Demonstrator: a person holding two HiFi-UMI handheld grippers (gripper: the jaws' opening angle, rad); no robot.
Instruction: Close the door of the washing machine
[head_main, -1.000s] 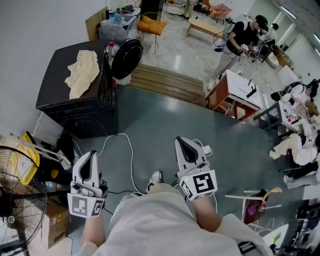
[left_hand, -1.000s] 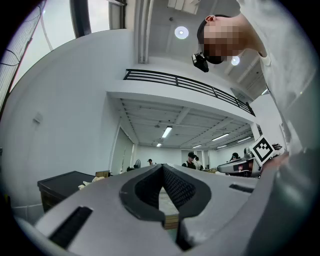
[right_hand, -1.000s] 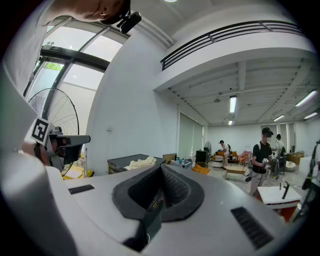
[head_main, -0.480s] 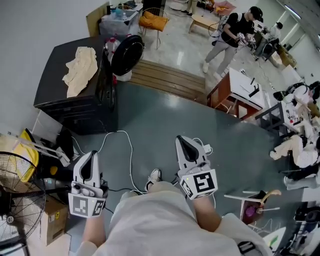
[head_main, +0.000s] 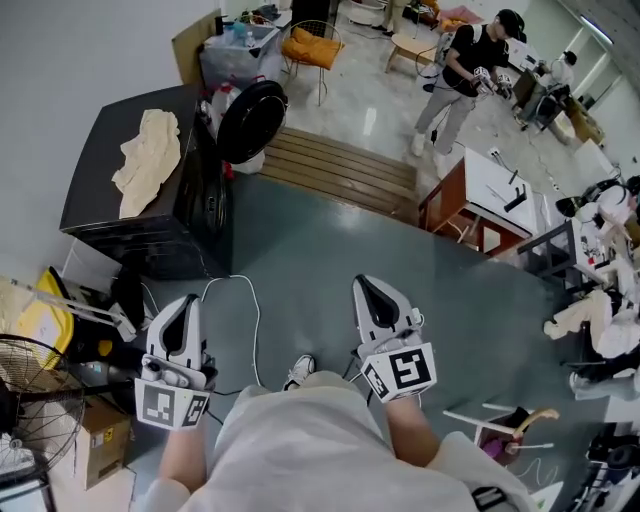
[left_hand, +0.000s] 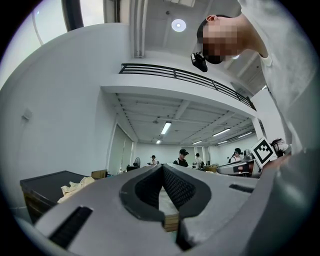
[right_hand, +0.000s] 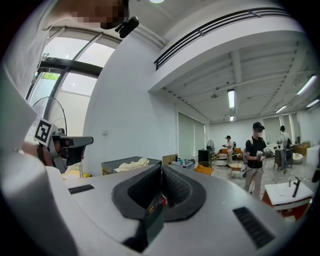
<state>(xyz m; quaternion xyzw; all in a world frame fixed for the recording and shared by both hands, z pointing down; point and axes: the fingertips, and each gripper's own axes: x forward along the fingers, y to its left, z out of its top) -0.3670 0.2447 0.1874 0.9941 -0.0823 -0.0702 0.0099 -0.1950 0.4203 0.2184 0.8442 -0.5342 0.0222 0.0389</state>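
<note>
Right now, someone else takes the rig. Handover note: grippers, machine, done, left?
Left gripper: shut, empty.
Right gripper: shut, empty.
Washing machine: ahead on the left by the wall, with a cloth on top. Neither gripper is near it.
Door: round, swung wide open.
Done: nothing on the door yet.
Left: walk up, mind the white cable on the floor, then push the door shut. A closed gripper against its outer face would probably do.

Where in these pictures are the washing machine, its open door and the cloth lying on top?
washing machine (head_main: 105, 160): head view, bare dark top panel.
door (head_main: 250, 122): head view, middle of its round face.
cloth (head_main: 148, 160): head view, middle of the crumpled fabric.
</note>
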